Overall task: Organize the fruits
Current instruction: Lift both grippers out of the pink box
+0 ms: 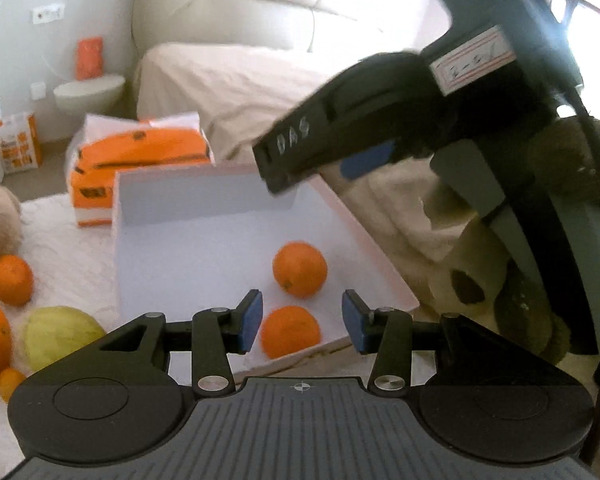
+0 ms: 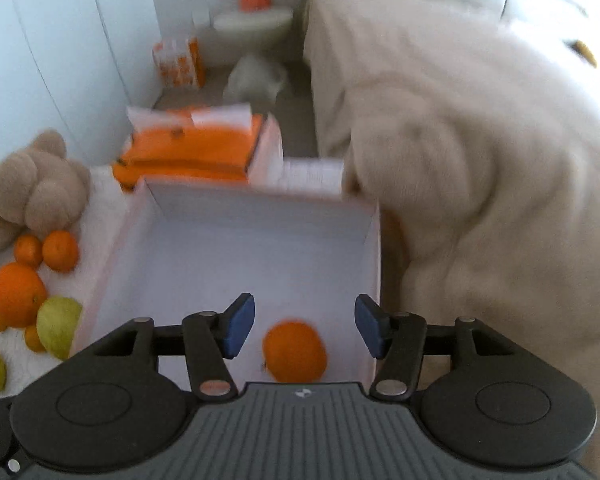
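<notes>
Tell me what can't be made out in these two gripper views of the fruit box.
- Second orange in the white box: right wrist view shows one orange; its gripper body hides the box's near edge.
- Fruit pile: cut by the left wrist view's left edge.
- Handwritten label on the right gripper: too blurred to read.

Each gripper is built alike: a grey ribbed housing marked with a small round crosshair emblem at its front edge, flanked by two black rounded shoulders with a shallow disc recess, and black linkage arms pinned with silver round-headed screws. The left gripper (image 1: 302, 322) and the right gripper (image 2: 305, 332) both end in angled black fingers faced with blue pads (image 1: 250, 322). Seen from the left wrist, the right gripper's black body carries pale handwritten letters on its front block, a white label with a red border (image 1: 474, 60) and scribbled writing, a blue pad, and a dark cable (image 1: 596, 136) trailing along it.
</notes>
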Tool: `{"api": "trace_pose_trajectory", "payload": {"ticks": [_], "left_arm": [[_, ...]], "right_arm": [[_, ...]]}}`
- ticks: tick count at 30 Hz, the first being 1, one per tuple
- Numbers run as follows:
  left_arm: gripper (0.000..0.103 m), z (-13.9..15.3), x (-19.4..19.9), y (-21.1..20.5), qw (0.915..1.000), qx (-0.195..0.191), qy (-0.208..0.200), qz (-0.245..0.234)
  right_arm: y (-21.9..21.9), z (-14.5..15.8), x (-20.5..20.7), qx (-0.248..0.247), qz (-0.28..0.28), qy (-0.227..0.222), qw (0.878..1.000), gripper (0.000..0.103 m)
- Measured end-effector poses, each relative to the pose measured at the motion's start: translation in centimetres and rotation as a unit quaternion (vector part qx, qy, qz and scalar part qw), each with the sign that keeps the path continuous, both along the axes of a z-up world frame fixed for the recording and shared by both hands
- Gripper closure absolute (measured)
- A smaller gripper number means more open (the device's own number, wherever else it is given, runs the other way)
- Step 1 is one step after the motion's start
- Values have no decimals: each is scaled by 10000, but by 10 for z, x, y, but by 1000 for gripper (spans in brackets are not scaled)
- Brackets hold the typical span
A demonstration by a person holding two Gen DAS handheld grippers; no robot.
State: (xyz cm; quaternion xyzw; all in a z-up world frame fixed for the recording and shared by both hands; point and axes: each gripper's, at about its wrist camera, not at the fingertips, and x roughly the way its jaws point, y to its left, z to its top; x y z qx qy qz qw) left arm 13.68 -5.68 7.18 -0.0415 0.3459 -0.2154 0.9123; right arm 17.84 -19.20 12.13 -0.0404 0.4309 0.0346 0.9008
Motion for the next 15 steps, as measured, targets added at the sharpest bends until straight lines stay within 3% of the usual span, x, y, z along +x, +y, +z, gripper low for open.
{"api": "trace_pose_trajectory", "payload": {"ticks": [4,10,15], "left_arm": [[55,15,-32,24,9971,-167,-651,367],[55,27,-63,76,9872,-106,-1096,1152],[55,22,-99,140,9670,-276,-1272,2189]], "right_arm": [[13,29,-28,112,-199,-1055,9942,24],[24,24,-68,848,-268,-1630,9826,23],[52,-9,-120,646,128,-2023,9771,23]]}}
